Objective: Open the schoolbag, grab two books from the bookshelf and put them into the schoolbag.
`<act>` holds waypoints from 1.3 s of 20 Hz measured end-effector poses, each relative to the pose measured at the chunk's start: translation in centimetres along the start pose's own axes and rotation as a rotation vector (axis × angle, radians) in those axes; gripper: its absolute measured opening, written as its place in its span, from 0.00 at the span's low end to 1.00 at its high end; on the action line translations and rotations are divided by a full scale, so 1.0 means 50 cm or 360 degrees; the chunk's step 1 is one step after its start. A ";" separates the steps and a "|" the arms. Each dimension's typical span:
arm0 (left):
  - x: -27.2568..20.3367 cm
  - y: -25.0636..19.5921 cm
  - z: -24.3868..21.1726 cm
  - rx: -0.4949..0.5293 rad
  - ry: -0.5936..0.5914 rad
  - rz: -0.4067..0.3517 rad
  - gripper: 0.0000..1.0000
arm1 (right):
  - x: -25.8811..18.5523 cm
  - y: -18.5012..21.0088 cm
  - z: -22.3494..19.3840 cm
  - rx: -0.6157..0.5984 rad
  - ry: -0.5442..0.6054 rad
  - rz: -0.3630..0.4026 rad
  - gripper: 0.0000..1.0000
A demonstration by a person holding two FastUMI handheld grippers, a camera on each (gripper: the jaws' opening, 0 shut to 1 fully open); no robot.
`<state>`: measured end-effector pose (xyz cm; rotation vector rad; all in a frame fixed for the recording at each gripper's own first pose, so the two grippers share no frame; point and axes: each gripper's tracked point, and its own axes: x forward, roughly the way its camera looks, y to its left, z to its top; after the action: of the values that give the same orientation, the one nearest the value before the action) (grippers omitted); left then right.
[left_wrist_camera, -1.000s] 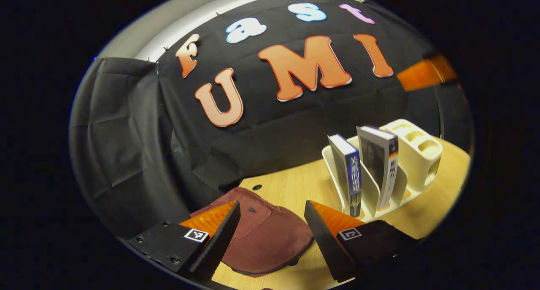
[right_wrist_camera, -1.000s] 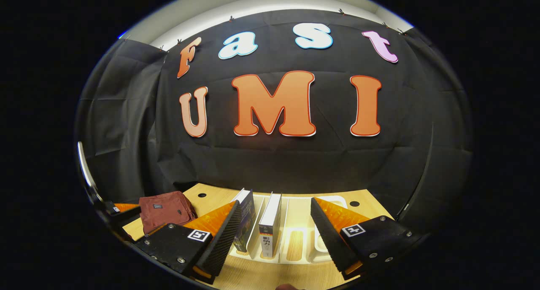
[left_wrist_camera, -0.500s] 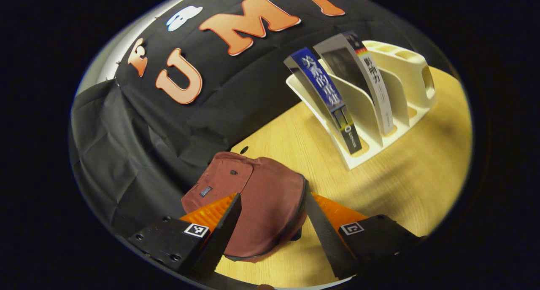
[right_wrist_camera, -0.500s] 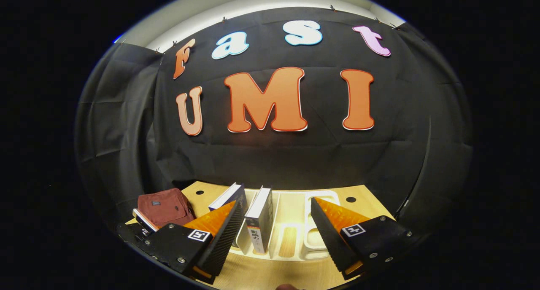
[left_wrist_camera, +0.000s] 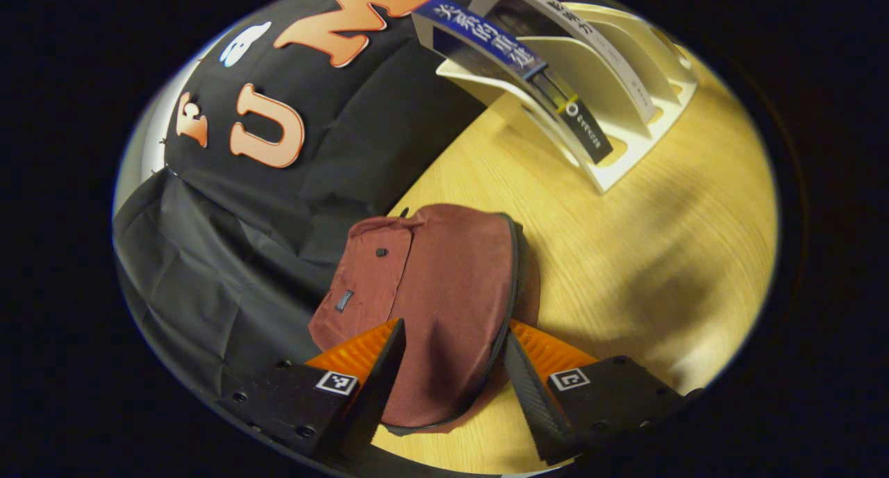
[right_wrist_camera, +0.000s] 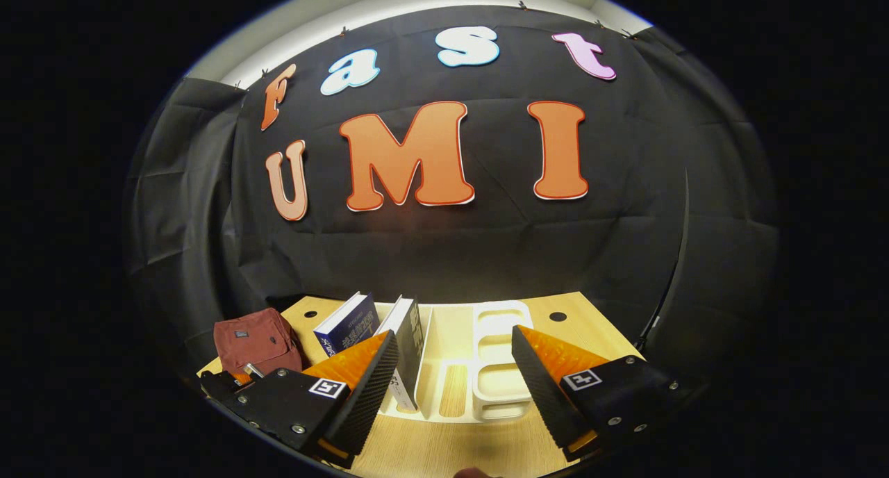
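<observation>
A maroon schoolbag (left_wrist_camera: 430, 290) lies flat on the wooden table (left_wrist_camera: 660, 242), its zipper running along its right edge. My left gripper (left_wrist_camera: 450, 374) hovers open above the bag's near end, one finger on each side of it. In the cream bookshelf (left_wrist_camera: 625, 82) lean two books: a blue one (left_wrist_camera: 500, 44) and a white-spined one (left_wrist_camera: 590, 33). In the right gripper view, my right gripper (right_wrist_camera: 451, 388) is open in front of the bookshelf (right_wrist_camera: 486, 367), with the blue book (right_wrist_camera: 347, 325) and the second book (right_wrist_camera: 410, 339) on its left. The schoolbag (right_wrist_camera: 253, 339) lies far left.
The black cloth wall closes the table's back and left sides. A cream pen holder (right_wrist_camera: 496, 325) forms the bookshelf's right end. Two dark holes (right_wrist_camera: 558, 316) mark the tabletop near the wall. The other gripper (right_wrist_camera: 222, 384) shows beside the bag in the right gripper view.
My left gripper has tipped down and moved in over the schoolbag, which now lies between its fingers. The right gripper has shifted slightly right; the books have moved left in its view.
</observation>
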<state>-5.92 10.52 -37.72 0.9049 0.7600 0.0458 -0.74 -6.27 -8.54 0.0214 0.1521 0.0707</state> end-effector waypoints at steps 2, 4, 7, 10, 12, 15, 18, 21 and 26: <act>0.005 -0.003 0.004 0.0040 -0.0010 0.0012 0.87 | -0.001 -0.005 -0.007 0.0002 0.0011 -0.0008 0.97; 0.005 -0.012 0.003 0.0082 -0.0013 0.0010 0.77 | 0.000 -0.007 -0.010 0.0010 0.0017 -0.0013 0.97; -0.005 -0.005 0.008 0.0159 -0.0012 0.0060 0.55 | 0.001 -0.007 -0.009 0.0013 0.0018 -0.0009 0.97; -0.019 0.027 0.020 0.0152 -0.0014 0.0132 0.27 | 0.001 -0.009 -0.007 0.0013 0.0009 -0.0006 0.97; -0.020 0.044 0.031 0.0124 -0.0021 0.0151 0.25 | 0.003 -0.009 -0.007 0.0020 0.0009 -0.0004 0.97; 0.006 0.025 0.016 0.0103 0.0058 0.0053 0.25 | -0.001 -0.007 -0.003 0.0017 0.0005 0.0003 0.97; 0.018 0.018 -0.001 0.0153 0.0114 0.0041 0.55 | -0.005 -0.011 0.008 0.0008 -0.0023 -0.0003 0.97; 0.013 0.044 0.015 0.0181 0.0075 0.0110 0.33 | -0.011 -0.016 0.005 0.0005 -0.0016 -0.0013 0.97; -0.004 0.106 0.036 0.0105 0.0049 0.0059 0.06 | -0.013 -0.003 0.012 0.0011 -0.0012 0.0010 0.97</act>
<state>-3.53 12.59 -33.10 0.9833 0.7772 0.0678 -1.29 -6.48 -7.87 0.0290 0.1446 0.0765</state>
